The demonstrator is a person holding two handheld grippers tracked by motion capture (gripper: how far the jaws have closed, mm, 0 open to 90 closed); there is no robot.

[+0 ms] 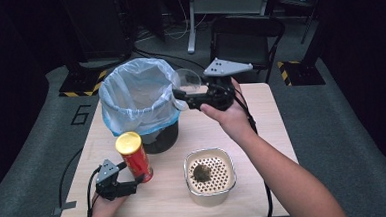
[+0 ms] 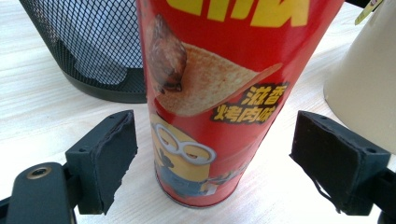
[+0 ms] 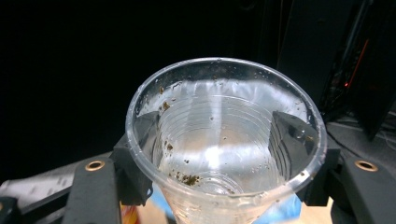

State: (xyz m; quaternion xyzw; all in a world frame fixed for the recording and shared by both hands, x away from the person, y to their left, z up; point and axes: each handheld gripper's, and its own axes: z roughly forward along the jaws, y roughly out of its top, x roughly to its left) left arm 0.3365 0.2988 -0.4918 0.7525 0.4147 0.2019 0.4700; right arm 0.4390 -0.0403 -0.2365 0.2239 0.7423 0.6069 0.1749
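A red chip can [image 1: 134,158] with a yellow lid stands upright on the wooden table [image 1: 261,110], left of centre. My left gripper [image 1: 135,184] is open, one jaw on each side of the can's base [image 2: 205,140], with gaps to both. My right gripper [image 1: 179,96] is shut on a clear plastic cup [image 1: 186,82], held in the air beside the rim of the bin [image 1: 138,99]. The cup [image 3: 224,144] has brown specks stuck inside, and both jaws press its walls.
The black mesh bin [image 2: 93,51] with a pale blue liner stands at the table's back left. A cream square container [image 1: 209,175] with a perforated insert and a dark clump sits at the front centre. A black folding chair [image 1: 247,35] stands beyond the table.
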